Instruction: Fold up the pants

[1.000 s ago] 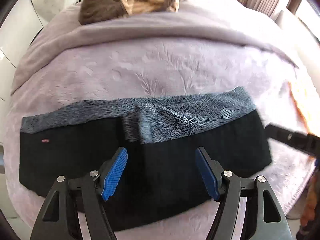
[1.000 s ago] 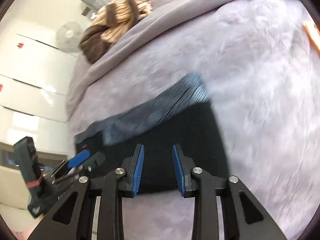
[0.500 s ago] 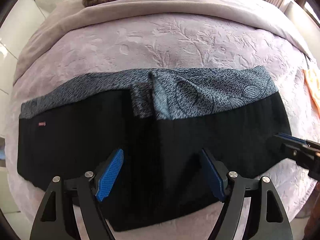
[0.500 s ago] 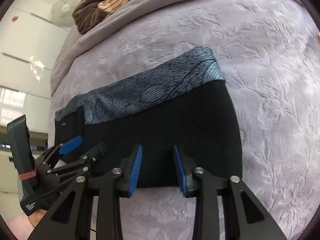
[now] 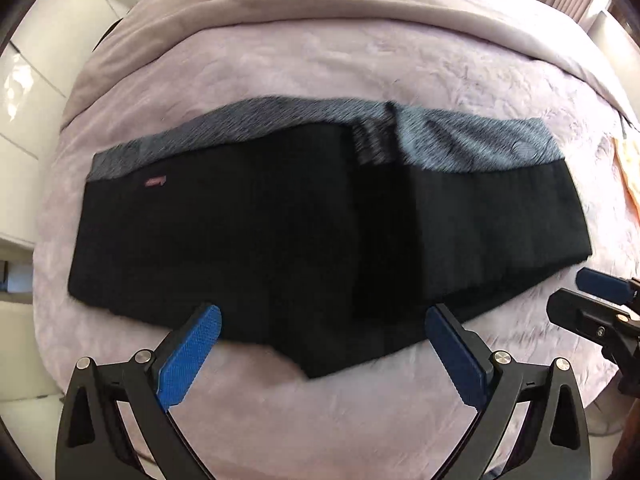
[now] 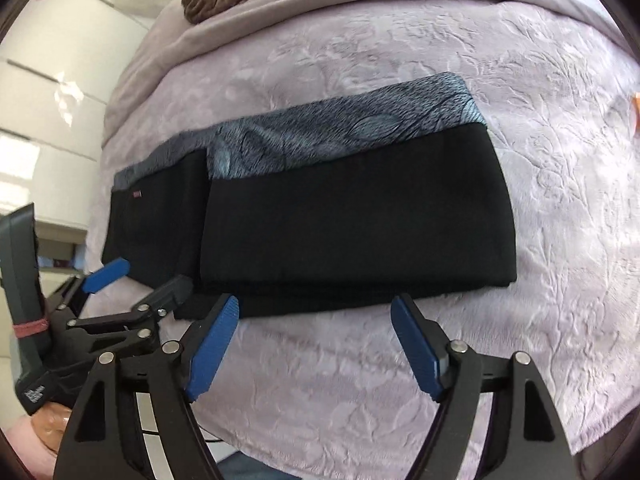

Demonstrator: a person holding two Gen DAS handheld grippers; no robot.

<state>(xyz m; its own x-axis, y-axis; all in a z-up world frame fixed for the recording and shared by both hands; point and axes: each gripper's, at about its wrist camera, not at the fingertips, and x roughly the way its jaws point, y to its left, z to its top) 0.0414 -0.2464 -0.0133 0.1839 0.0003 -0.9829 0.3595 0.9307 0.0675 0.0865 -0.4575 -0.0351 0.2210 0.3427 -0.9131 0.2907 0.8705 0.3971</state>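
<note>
— Left wrist view: pants (image 5: pixel 280 240) flat across lilac bedspread (image 5: pixel 320 72), black side up, grey patterned band along far edge. Left gripper (image 5: pixel 320 344) over near hem, jaws opening wide, nothing between them.

— Right wrist view: right gripper (image 6: pixel 314 332) just short of near edge, jaws also opening, only bedspread between the pads. Right end of pants already doubled over.

— Step in hand, probably: lengthwise fold laid, grip let go.

— Next: likely pinching one short end, carrying it across to the other, edges kept aligned.
</note>
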